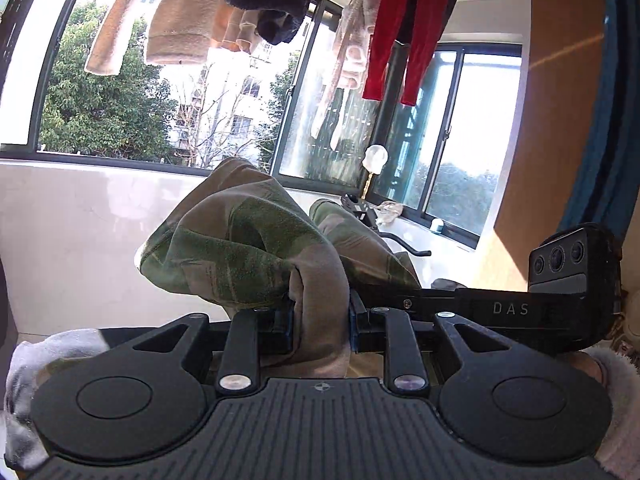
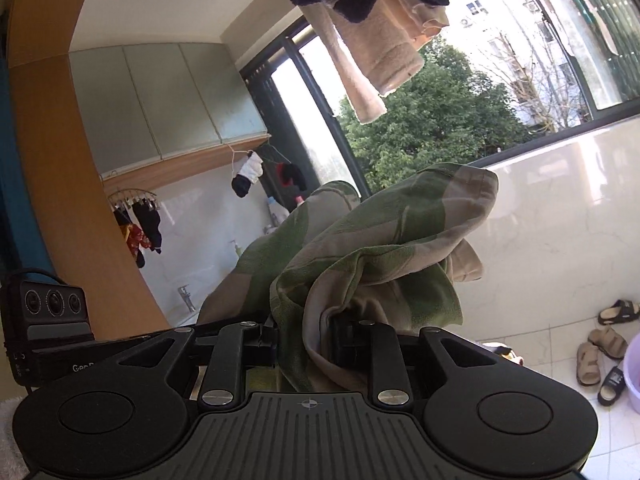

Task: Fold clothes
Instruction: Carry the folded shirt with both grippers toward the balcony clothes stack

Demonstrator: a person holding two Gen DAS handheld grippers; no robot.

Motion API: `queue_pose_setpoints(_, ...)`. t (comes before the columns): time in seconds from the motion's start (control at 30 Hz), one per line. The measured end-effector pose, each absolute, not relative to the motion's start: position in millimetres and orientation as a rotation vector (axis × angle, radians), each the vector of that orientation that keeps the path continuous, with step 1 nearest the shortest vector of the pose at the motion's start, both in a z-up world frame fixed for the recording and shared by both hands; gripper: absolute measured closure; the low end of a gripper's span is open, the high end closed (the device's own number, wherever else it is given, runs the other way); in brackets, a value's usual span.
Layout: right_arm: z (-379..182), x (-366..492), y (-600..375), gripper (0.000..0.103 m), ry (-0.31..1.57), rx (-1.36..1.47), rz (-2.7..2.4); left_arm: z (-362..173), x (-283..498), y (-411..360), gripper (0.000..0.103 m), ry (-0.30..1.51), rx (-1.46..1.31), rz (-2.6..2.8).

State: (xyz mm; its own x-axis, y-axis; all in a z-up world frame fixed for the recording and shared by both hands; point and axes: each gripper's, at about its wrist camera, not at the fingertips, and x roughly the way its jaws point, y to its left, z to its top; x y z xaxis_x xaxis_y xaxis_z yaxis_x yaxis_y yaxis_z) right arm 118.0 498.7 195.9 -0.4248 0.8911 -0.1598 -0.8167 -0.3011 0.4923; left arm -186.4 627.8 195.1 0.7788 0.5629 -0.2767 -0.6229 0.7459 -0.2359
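cloth is bunching in both claws: your left claw (image 1: pixel 320 316) and right claw (image 2: pixel 306 340) are each pinching a wad of the green patterned garment (image 1: pixel 248 240), holding it up in the air near the window. gripping wads rather than edges, you are risking a twisted, uneven fold.

Your left tool (image 1: pixel 320 316) is matte black, ribbed, silver-screwed, lettered "DAS"; your right tool (image 2: pixel 306 338) matches; fluffy white sleeves.
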Motion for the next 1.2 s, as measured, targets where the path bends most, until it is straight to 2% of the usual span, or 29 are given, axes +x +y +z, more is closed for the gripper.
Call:
queue_pose_setpoints(0.23, 189.5, 98.9, 587.9, 0.081, 0.714, 0.166, 2.022, 185.6, -215.3, 674.8, 0.078, 0.188, -0.372, 0.773)
queue_pose_setpoints(0.53, 155.4, 71.3, 658.0, 0.081, 0.807, 0.141, 1.992, 157.1, -227.4, 747.7, 0.078, 0.242, -0.408, 0.788)
queue_pose_setpoints(0.83, 68.4, 95.5, 719.5, 0.08, 0.99, 0.183, 1.766, 58.8, -265.6, 827.9, 0.078, 0.338, -0.574, 0.835)
queue_pose_setpoints(0.9, 45.7, 108.2, 728.8, 0.077, 1.033, 0.197, 1.67, 42.2, -284.3, 843.1, 0.078, 0.309, -0.644, 0.832)
queue_pose_setpoints(1.03, 29.4, 134.1, 713.4, 0.061, 1.151, 0.299, 1.634, 36.6, -310.3, 852.6, 0.077, 0.251, -0.72, 0.769)
queue_pose_setpoints(1.1, 27.7, 135.3, 704.7, 0.062, 1.153, 0.258, 1.645, 34.2, -311.9, 855.3, 0.077, 0.25, -0.732, 0.75)
queue_pose_setpoints(1.2, 29.7, 126.8, 691.0, 0.077, 1.114, 0.182, 1.67, 34.6, -304.9, 856.8, 0.077, 0.276, -0.72, 0.718)
